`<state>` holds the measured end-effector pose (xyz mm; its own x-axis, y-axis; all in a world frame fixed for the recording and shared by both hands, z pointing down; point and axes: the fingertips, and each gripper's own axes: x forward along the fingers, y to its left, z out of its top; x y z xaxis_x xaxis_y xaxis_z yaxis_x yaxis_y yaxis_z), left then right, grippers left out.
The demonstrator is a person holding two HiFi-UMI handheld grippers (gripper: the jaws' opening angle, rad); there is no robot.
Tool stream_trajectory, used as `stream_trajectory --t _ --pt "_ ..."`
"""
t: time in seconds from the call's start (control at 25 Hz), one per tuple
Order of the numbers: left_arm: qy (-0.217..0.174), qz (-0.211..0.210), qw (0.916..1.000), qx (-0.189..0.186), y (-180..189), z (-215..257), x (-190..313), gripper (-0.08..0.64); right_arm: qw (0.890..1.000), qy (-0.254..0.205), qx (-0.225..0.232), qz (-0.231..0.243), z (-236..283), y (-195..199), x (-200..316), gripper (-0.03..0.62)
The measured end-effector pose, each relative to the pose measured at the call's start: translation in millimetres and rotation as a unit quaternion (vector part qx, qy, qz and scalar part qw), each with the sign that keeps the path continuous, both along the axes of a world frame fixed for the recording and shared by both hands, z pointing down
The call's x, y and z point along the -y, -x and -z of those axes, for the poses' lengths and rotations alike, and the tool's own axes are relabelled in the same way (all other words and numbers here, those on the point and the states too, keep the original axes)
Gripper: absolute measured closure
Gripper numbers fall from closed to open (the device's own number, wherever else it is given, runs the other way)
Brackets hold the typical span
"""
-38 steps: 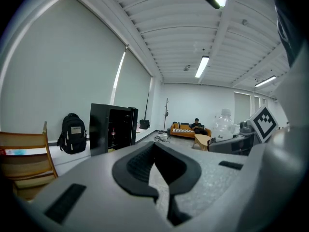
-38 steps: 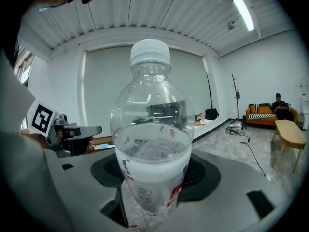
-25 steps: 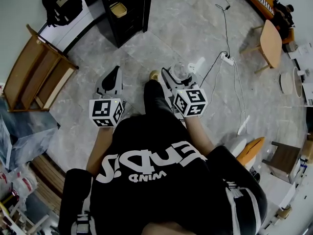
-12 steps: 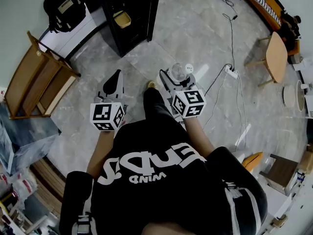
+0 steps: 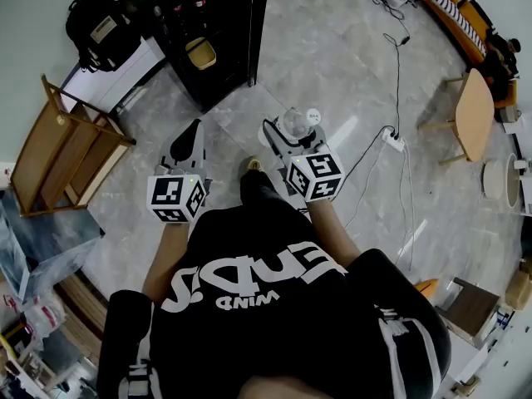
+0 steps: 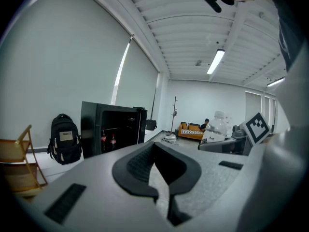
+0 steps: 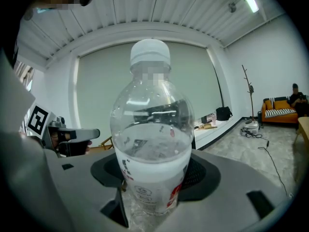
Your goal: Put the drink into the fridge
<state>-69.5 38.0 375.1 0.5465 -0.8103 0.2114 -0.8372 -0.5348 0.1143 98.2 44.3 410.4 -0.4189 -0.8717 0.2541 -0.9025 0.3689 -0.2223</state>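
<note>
Looking down in the head view, the lower part of the drink bottle (image 5: pixel 297 120) is hidden by the right gripper (image 5: pixel 290 133). The black fridge (image 5: pixel 213 25) stands open well ahead, and its inside is hard to make out. In the left gripper view, the left gripper (image 6: pixel 162 180) is pressed together on nothing. In the right gripper view, the jaws are clamped on the upright bottle's labelled body, and its base is cut off.
</note>
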Motion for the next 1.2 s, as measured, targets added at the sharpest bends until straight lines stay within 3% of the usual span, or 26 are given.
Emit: stream_trajectory --t 0.6,1.2 --pt "-0.006 0.046 0.9989 0.005 -32 6 115 0.552 0.999 -0.006 -0.006 0.049 1 -31 118 0.285" --pt "-0.017 0.007 0.9997 0.014 -18 7 201 0.552 0.998 -0.019 -0.023 0.06 3 -5 185 0.285"
